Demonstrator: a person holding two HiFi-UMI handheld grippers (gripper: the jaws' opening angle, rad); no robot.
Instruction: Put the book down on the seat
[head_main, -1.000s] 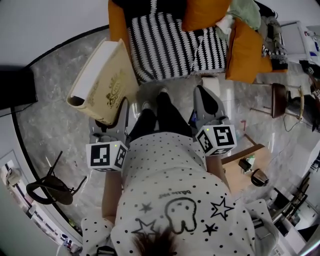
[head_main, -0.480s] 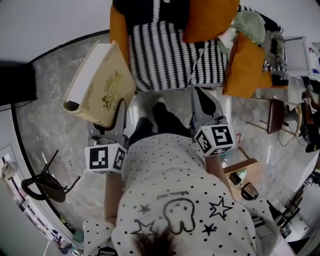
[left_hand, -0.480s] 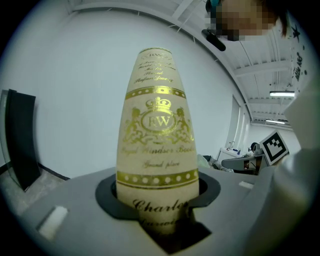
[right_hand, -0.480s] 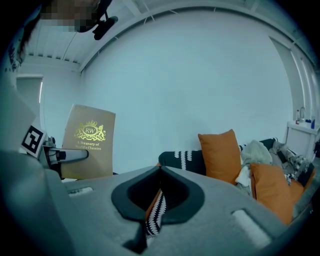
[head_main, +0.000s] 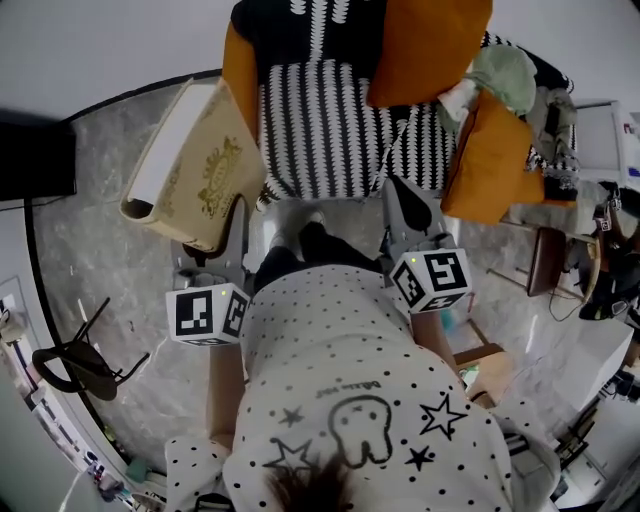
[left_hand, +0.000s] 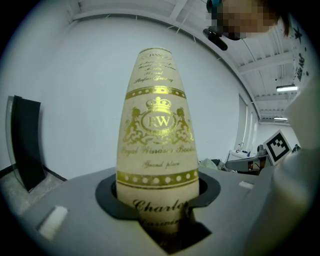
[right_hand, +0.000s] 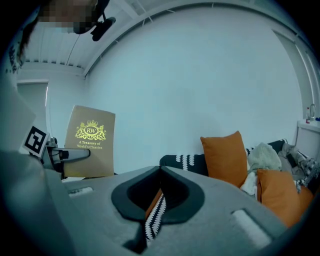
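A thick cream book (head_main: 195, 165) with gold print stands tilted over the grey floor, left of the seat. My left gripper (head_main: 236, 212) is shut on its lower edge. In the left gripper view the book's spine (left_hand: 157, 130) rises straight up between the jaws. The seat (head_main: 320, 120) is a black-and-white striped sofa just ahead of the person's feet. My right gripper (head_main: 408, 196) hovers at the seat's front edge, jaws together and holding nothing. The right gripper view shows the book (right_hand: 90, 142) at left and the striped seat (right_hand: 182, 161) beyond the gripper (right_hand: 160, 172).
Orange cushions lie on the sofa at the back (head_main: 425, 50) and right (head_main: 485, 160), with crumpled cloth (head_main: 505, 70) behind. A black stool (head_main: 75, 365) stands lower left. A dark panel (head_main: 35, 160) is at far left. A small side table (head_main: 550, 255) and clutter fill the right.
The sofa has come nearer in the head view as the person stepped toward it. The book stays in the left gripper, shifted slightly left. The right gripper holds its pose.
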